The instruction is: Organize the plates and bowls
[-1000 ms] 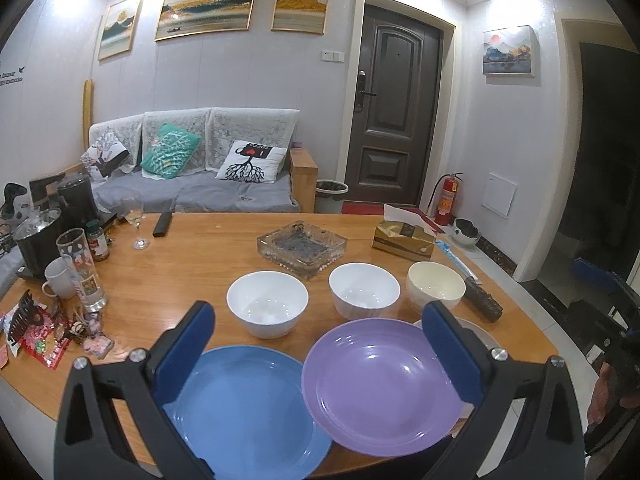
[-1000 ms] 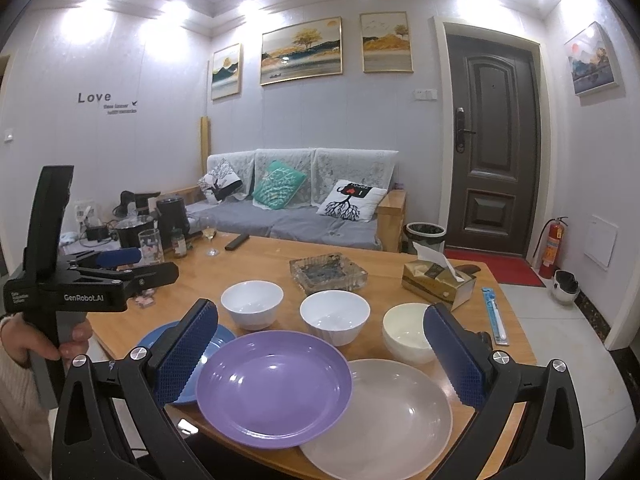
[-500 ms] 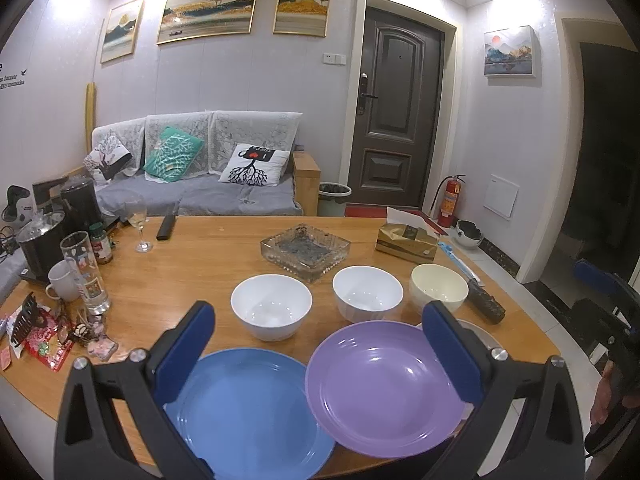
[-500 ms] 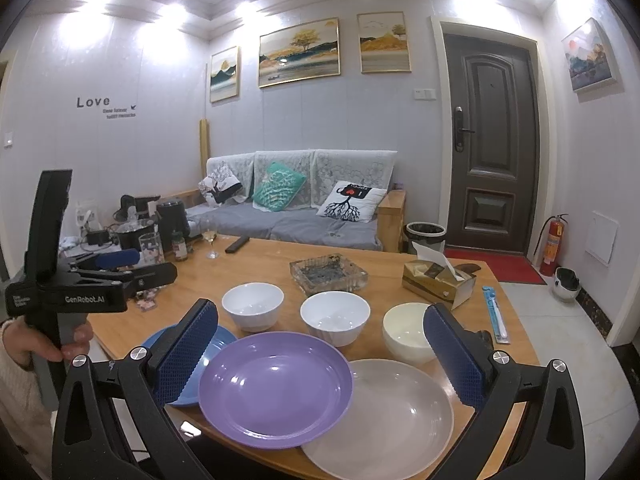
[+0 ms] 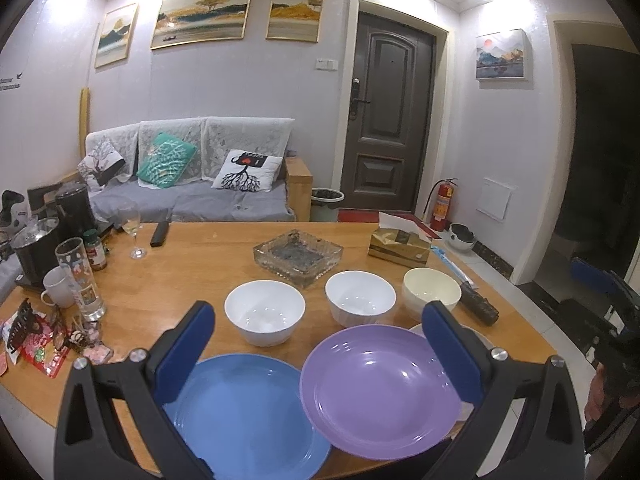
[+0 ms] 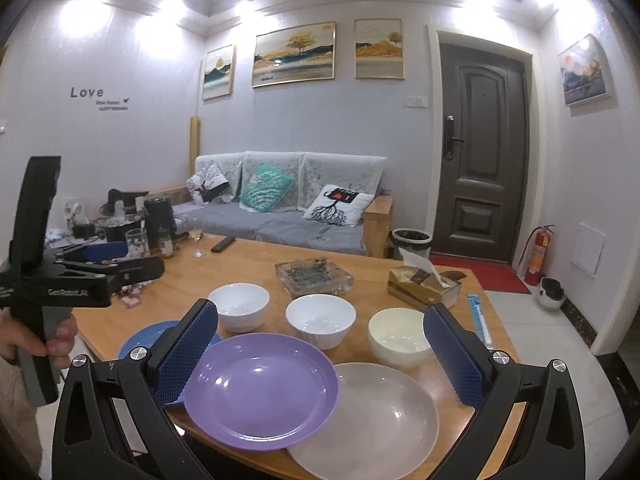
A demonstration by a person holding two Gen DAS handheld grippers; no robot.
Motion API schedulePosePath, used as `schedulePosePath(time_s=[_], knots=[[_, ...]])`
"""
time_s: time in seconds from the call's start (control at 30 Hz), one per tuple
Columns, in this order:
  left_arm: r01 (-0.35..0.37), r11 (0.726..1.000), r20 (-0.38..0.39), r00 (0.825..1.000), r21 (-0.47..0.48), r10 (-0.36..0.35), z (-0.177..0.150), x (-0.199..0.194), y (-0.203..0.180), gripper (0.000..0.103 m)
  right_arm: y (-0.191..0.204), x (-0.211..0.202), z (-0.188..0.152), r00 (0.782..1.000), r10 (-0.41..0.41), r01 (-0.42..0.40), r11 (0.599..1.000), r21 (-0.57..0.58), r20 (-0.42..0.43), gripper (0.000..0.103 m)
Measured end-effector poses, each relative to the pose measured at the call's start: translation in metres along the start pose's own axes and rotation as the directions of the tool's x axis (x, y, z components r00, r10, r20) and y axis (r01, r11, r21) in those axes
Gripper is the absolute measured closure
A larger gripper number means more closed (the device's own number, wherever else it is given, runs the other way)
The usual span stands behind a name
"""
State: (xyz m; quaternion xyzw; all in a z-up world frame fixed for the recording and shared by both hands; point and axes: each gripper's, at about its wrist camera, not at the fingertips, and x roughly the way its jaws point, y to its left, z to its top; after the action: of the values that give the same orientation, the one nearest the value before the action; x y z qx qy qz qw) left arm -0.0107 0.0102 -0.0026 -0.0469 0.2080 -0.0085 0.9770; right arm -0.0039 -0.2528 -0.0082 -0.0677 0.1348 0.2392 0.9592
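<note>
L wrist: my left gripper point(image 5: 320, 340) spread wide, nothing held. Blue plate point(image 5: 248, 416) below L finger, purple plate point(image 5: 380, 392) overlapping it. White plate point(image 5: 476, 340) mostly hidden behind R finger. Bowls nearer than 1 s ago.

R wrist: my right gripper point(image 6: 320, 344) also wide open, empty. Blue plate point(image 6: 138, 344) mostly blocked; white plate point(image 6: 380, 420) under purple's point(image 6: 260, 388) edge. View barely changed.

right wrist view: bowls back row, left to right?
White bowl → second white bowl → cream bowl.
</note>
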Motion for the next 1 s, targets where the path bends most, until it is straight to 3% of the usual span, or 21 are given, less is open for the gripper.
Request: schedulePosePath(time_s=[0.17,0.27,0.43,0.5,0.73,0.8,1.0], knots=[[0.036,0.999,-0.015,0.999,0.008,-0.036,-0.003,0.006,0.001,0.001,-0.005,0.003,-0.006,0.997,-0.072,0.072,0.997,0.026,-0.004,0.002],[0.046,0.999,-0.037,0.998,0.012,-0.046,-0.006,0.012,0.002,0.001,-0.011,0.007,-0.01,0.998,-0.056,0.057,0.997,0.049,-0.02,0.007],[0.063,0.997,-0.091,0.994,-0.036,-0.066,-0.012,0.029,0.01,0.019,-0.017,0.017,-0.023,0.995,-0.069,0.075,0.995,0.068,-0.076,0.024],[0.067,0.996,-0.125,0.989,-0.064,-0.075,-0.017,0.039,0.015,0.032,-0.02,0.025,-0.03,0.99,-0.078,0.087,0.993,0.079,-0.117,0.03],[0.052,0.988,-0.247,0.965,-0.148,-0.088,-0.049,0.075,0.033,0.061,-0.033,0.055,-0.069,0.959,-0.066,0.106,0.985,0.133,-0.277,0.053],[0.045,0.984,-0.287,0.953,-0.171,-0.093,-0.061,0.086,0.037,0.071,-0.037,0.062,-0.081,0.947,-0.044,0.101,0.981,0.166,-0.318,0.057],[0.079,0.968,-0.352,0.922,-0.237,-0.161,-0.086,0.11,0.043,0.086,-0.042,0.08,-0.105,0.926,0.043,0.06,0.964,0.26,-0.374,0.058]])
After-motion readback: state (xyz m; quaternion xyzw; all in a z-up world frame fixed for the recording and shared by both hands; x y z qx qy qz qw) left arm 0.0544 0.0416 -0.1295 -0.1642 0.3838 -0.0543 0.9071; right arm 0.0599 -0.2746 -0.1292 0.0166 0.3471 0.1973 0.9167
